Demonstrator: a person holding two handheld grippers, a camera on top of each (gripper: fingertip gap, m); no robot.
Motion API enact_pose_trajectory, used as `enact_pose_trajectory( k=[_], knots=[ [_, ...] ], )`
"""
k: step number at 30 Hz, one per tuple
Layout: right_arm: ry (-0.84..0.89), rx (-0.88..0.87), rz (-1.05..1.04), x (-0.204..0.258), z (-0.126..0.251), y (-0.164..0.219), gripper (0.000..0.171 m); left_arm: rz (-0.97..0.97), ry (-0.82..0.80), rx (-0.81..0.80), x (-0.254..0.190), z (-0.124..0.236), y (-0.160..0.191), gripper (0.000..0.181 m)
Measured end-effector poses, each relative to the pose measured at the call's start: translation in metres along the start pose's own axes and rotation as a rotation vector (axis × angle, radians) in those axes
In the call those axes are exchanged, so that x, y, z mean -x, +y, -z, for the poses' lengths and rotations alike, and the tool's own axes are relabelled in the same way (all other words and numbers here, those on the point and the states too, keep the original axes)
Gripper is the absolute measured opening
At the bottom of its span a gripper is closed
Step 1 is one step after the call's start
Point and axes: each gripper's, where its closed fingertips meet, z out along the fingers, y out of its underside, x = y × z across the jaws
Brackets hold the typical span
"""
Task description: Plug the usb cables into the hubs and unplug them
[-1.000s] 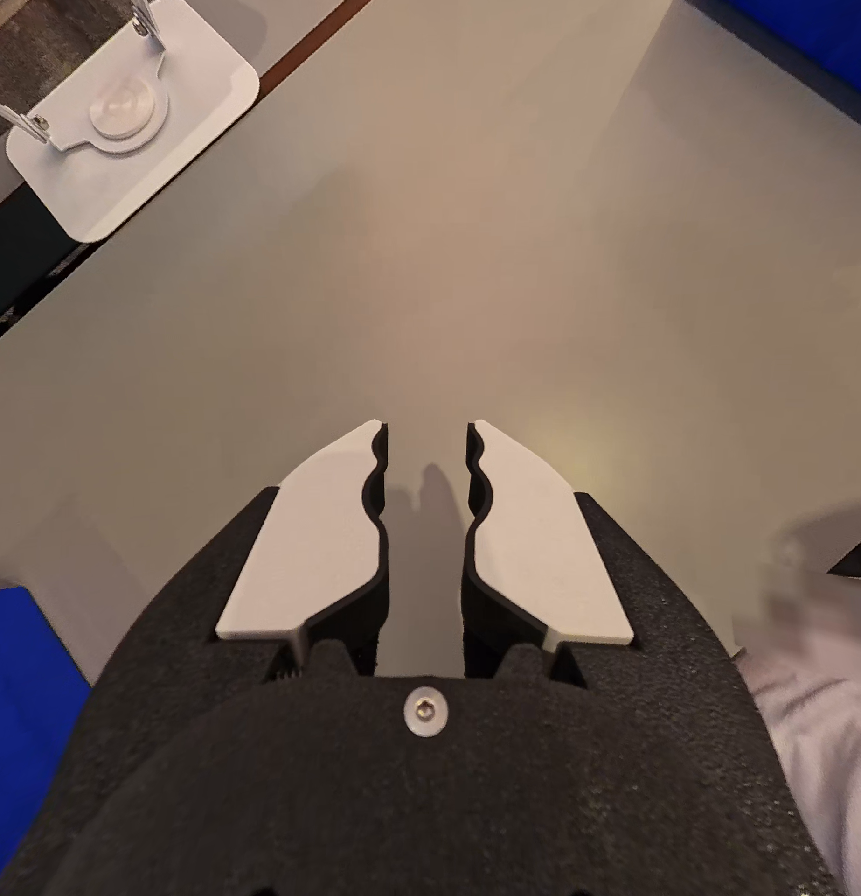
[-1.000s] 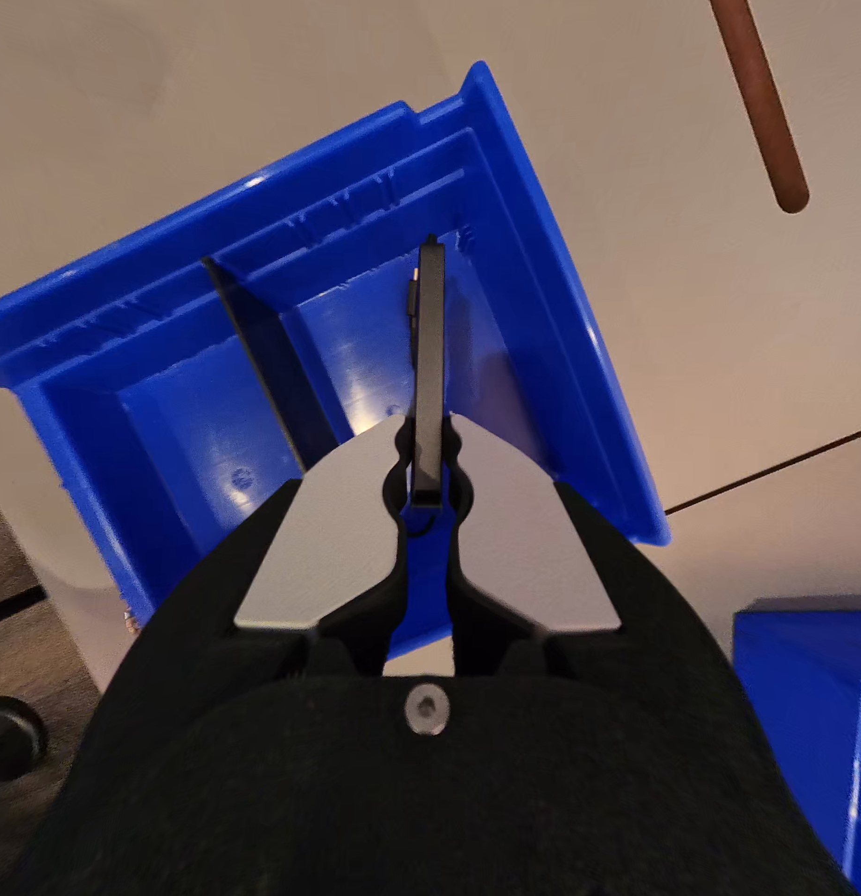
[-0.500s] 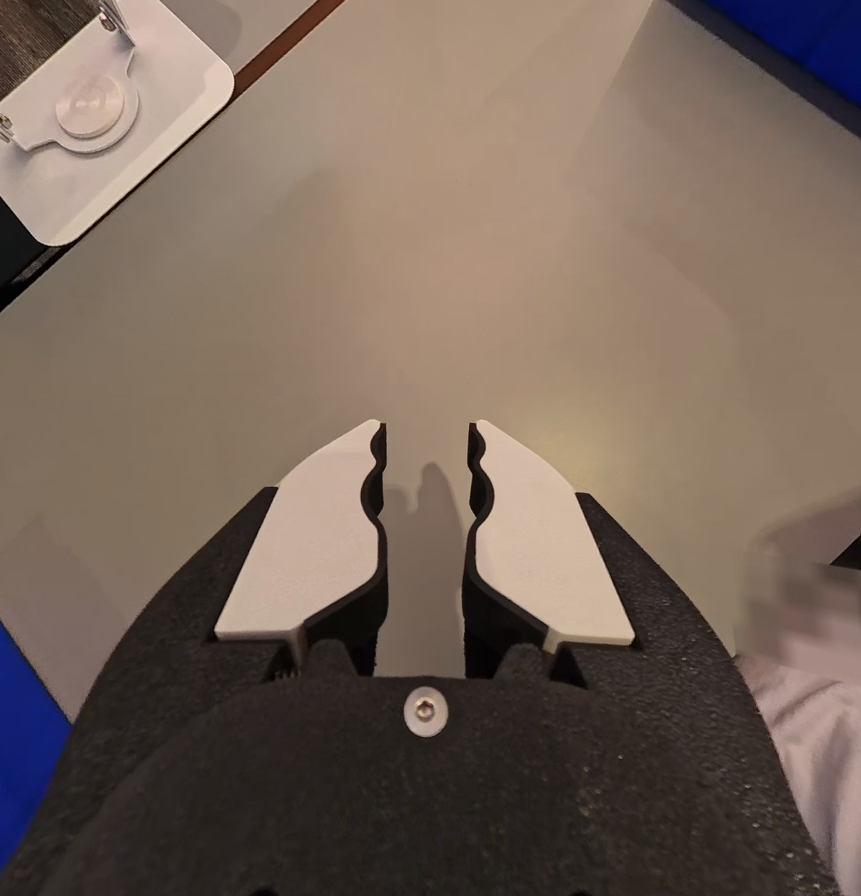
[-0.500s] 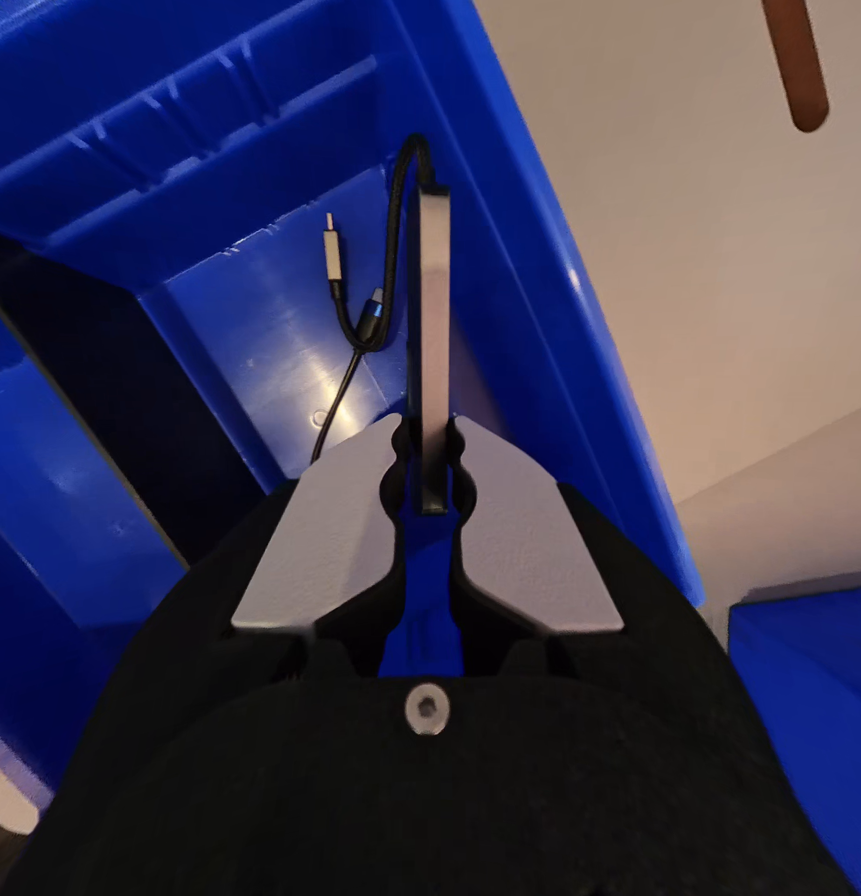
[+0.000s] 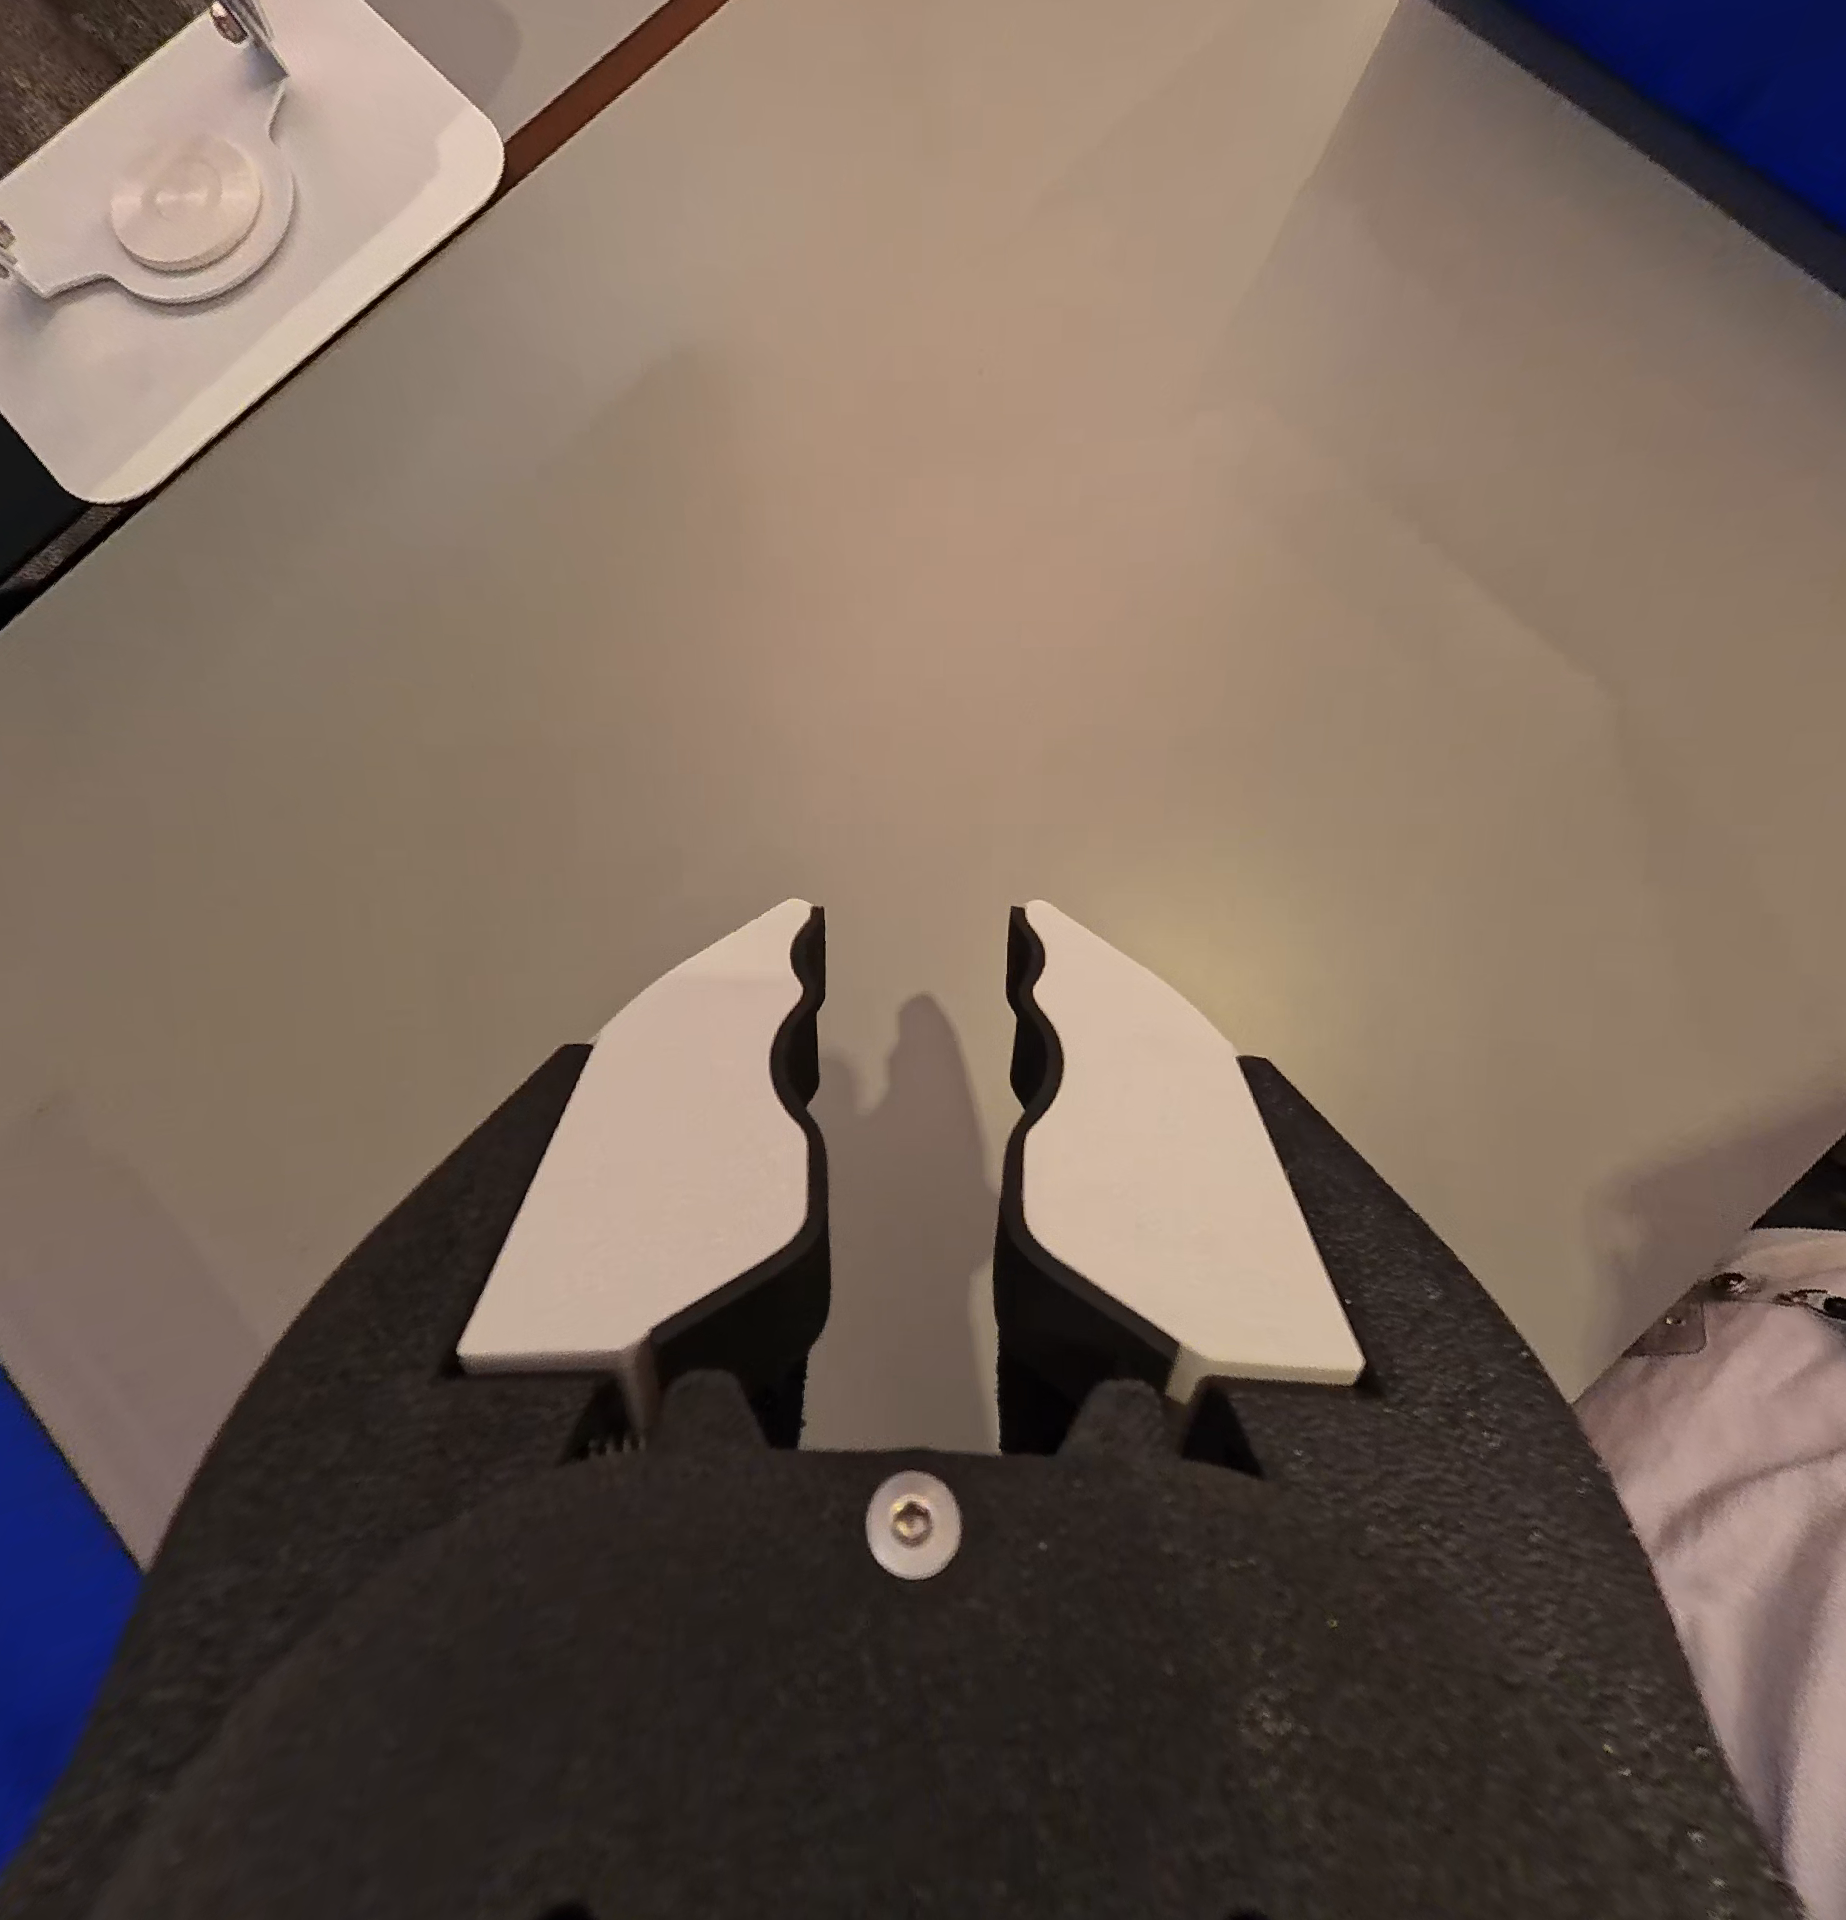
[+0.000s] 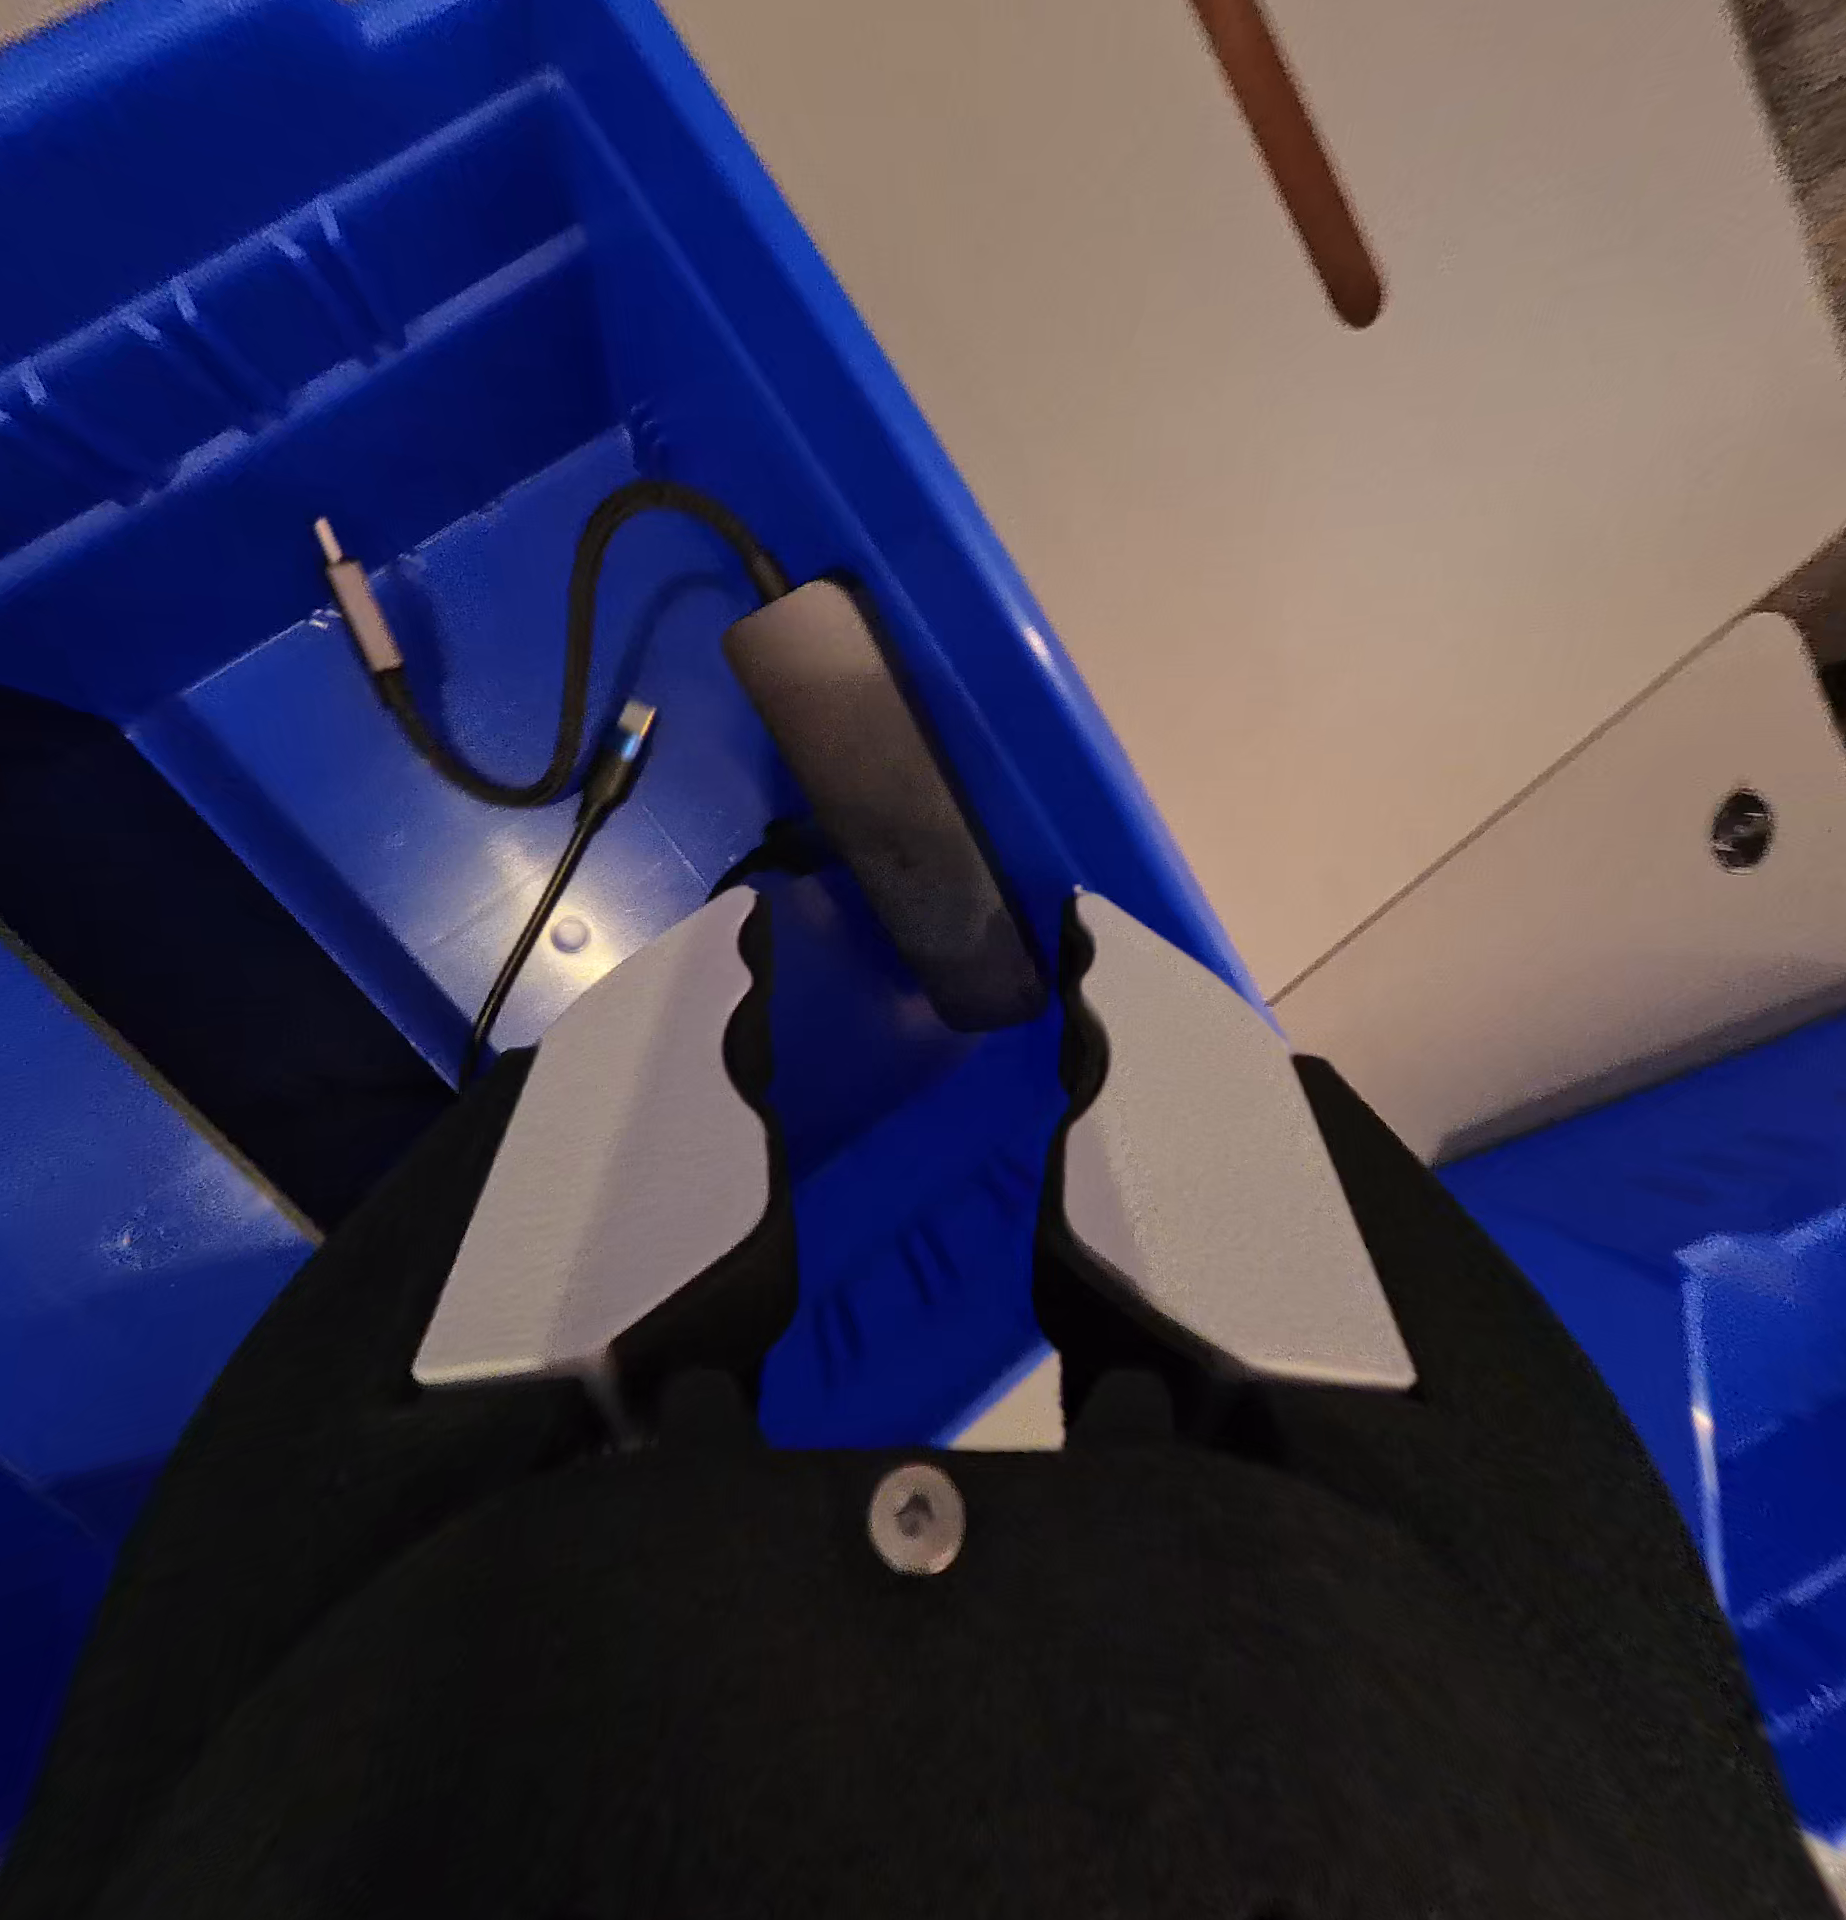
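In the right wrist view a dark grey USB hub (image 6: 877, 800) lies in the right compartment of a blue bin (image 6: 940, 582), leaning against its right wall. Its braided cable (image 6: 586, 644) loops to a grey plug (image 6: 363, 613). A thin black USB cable (image 6: 545, 914) with a blue-tipped plug (image 6: 628, 732) lies beside it. My right gripper (image 6: 914, 914) is open just above the hub's near end and holds nothing. My left gripper (image 5: 914, 914) is open and empty over the bare grey table (image 5: 898, 520).
A white stand base (image 5: 202, 239) with a metal disc sits at the table's far left corner. A second blue bin (image 6: 1729, 1351) is at the right. A brown rod (image 6: 1293, 166) lies on the table beyond. A pale sleeve (image 5: 1750, 1558) is at the right edge. The grippers' ends are close to 55 cm from one another.
My right gripper has opened and let go of the hub, which now lies tilted in the bin's right compartment. My left gripper has barely shifted over the table.
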Motion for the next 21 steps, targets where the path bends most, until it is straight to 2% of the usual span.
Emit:
enact_pose_trajectory(
  k=[5,7,9,12,15,21],
  knots=[
    [0.147,-0.093,-0.008,-0.005,0.041,-0.026,0.06,-0.01,-0.018,-0.023,0.006,-0.006,-0.007,0.035],
    [0.189,-0.186,-0.011,0.003,0.063,-0.054,0.065,-0.041,-0.06,-0.023,0.013,-0.012,-0.011,0.035],
    [0.222,-0.335,0.026,0.023,0.089,-0.097,0.069,-0.053,-0.094,-0.026,0.02,-0.02,-0.017,0.035],
    [0.213,-0.565,0.13,0.076,0.124,-0.171,0.075,-0.047,-0.13,-0.028,0.031,-0.032,-0.028,0.035],
    [0.147,-0.729,0.25,0.142,0.143,-0.233,0.074,-0.044,-0.186,-0.025,0.046,-0.04,-0.038,0.036],
    [-0.082,-1.006,0.402,0.266,0.167,-0.327,0.077,-0.019,-0.279,-0.02,0.078,-0.05,-0.047,0.036]
  ],
)
